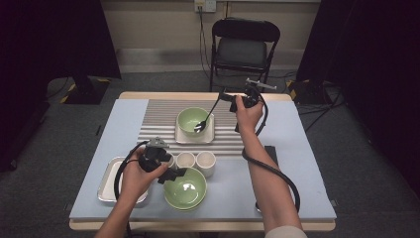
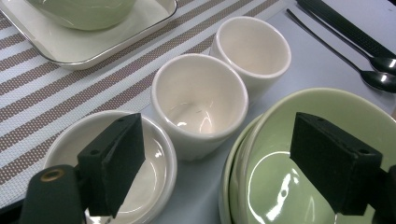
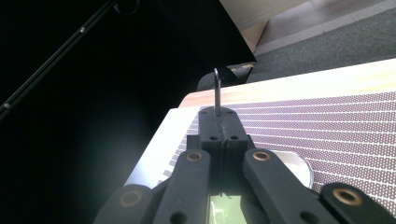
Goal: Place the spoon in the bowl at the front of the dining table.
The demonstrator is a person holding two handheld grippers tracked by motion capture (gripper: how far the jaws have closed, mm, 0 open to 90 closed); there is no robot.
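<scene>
Presently: two pale green ceramic bowls [image 1: 194, 120], two white cups [image 2: 200, 103]; right gripper [image 1: 224, 96] clamps black-handled metal spoon [image 1: 208, 115], its tip in far bowl; left gripper [image 2: 219, 163] gapes, empty.

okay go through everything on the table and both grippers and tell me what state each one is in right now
Right gripper: shut on the spoon handle.
Spoon: held tilted, its head inside the far green bowl.
Far green bowl: upright on a small white tray.
Left gripper: open, holding nothing.
Two white cups: upright, empty, side by side.
Near green bowls: stacked, top one empty.
Small white dish: empty.
</scene>
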